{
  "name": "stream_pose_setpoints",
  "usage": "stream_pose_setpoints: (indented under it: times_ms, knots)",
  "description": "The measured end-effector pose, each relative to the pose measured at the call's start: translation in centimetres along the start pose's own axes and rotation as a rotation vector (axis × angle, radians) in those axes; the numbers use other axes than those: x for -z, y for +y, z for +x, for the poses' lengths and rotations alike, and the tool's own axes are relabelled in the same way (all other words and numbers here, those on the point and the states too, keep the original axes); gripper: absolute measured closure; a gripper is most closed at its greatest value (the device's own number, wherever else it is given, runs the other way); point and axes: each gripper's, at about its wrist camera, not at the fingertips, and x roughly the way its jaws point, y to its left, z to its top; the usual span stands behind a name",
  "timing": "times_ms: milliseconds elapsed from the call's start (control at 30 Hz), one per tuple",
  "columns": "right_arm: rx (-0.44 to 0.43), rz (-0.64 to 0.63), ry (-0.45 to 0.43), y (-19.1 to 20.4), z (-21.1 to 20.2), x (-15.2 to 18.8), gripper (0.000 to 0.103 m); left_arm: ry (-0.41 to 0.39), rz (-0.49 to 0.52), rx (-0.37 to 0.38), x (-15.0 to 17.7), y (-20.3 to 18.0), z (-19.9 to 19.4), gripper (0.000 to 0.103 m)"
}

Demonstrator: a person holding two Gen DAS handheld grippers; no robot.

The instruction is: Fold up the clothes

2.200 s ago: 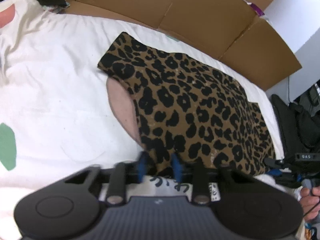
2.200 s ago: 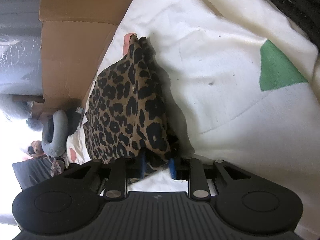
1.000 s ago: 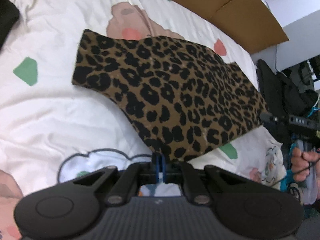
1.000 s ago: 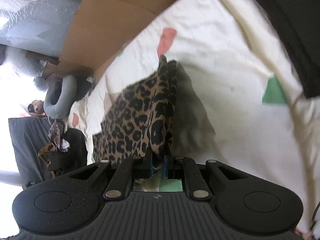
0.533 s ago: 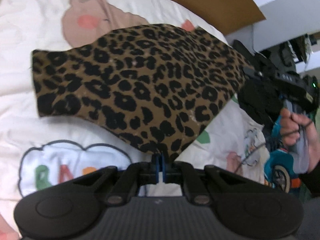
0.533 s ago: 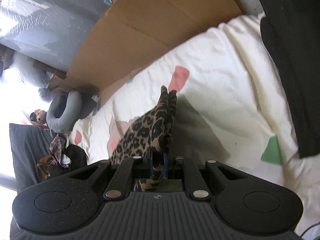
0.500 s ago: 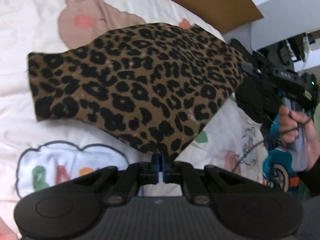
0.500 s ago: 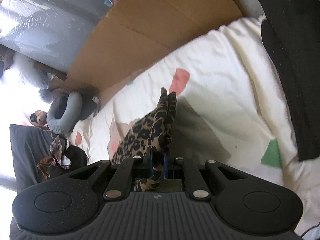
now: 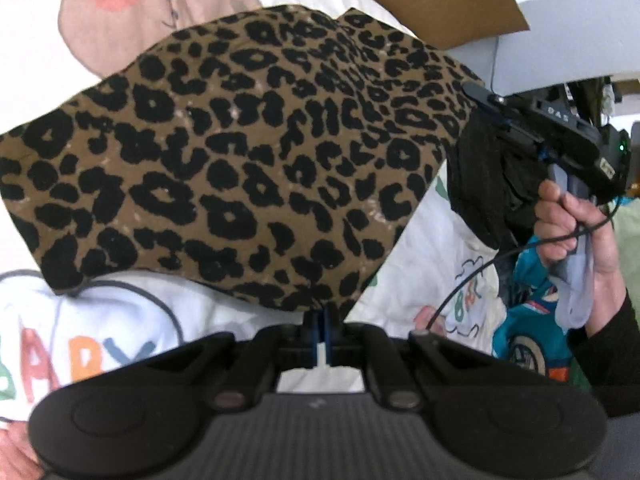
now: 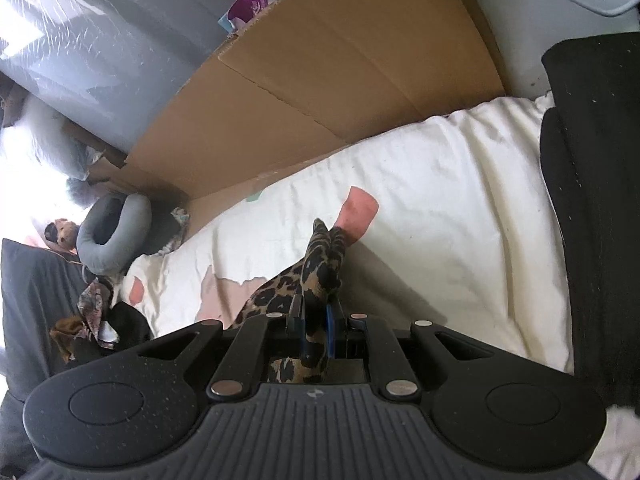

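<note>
A leopard-print garment [image 9: 248, 160] hangs stretched in the air above a white printed bedsheet [image 9: 120, 332]. My left gripper [image 9: 320, 322] is shut on its lower edge. In the left wrist view my right gripper [image 9: 486, 106] grips its far right corner, held by a hand. In the right wrist view my right gripper [image 10: 314, 330] is shut on a bunched corner of the leopard-print garment [image 10: 320, 264], which sticks up past the fingers. The garment's far side is hidden.
Flattened cardboard [image 10: 320, 92] lines the bed's far side. A black garment [image 10: 592, 200] lies at the right on the sheet [image 10: 460, 208]. A grey neck pillow [image 10: 112, 232] and dark clothes lie at the left. A teal printed garment [image 9: 528, 320] lies at the right.
Both grippers have closed on the garment and lifted it off the sheet. It now hangs stretched between them, higher and closer to the left camera than half a second ago.
</note>
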Motion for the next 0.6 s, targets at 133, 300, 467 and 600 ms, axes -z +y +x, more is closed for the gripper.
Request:
stream_pose_setpoints:
  times_ms: [133, 300, 467, 600]
  knots:
    - [0.024, -0.005, 0.000, -0.6, 0.8, -0.4, 0.094, 0.002, -0.055, 0.007, 0.0, 0.2, 0.7, 0.100]
    - [0.043, -0.016, -0.019, -0.8, 1.1, -0.9, 0.094, 0.007, -0.068, 0.018, 0.0, -0.8, 1.3, 0.100]
    - [0.061, -0.042, -0.034, -0.4, 1.0, -1.8, 0.094, 0.001, -0.046, 0.032, 0.5, -2.0, 2.2, 0.100]
    - [0.109, -0.047, -0.008, -0.6, 1.5, -2.1, 0.085, 0.072, -0.028, 0.057, 0.7, -2.7, 2.6, 0.082]
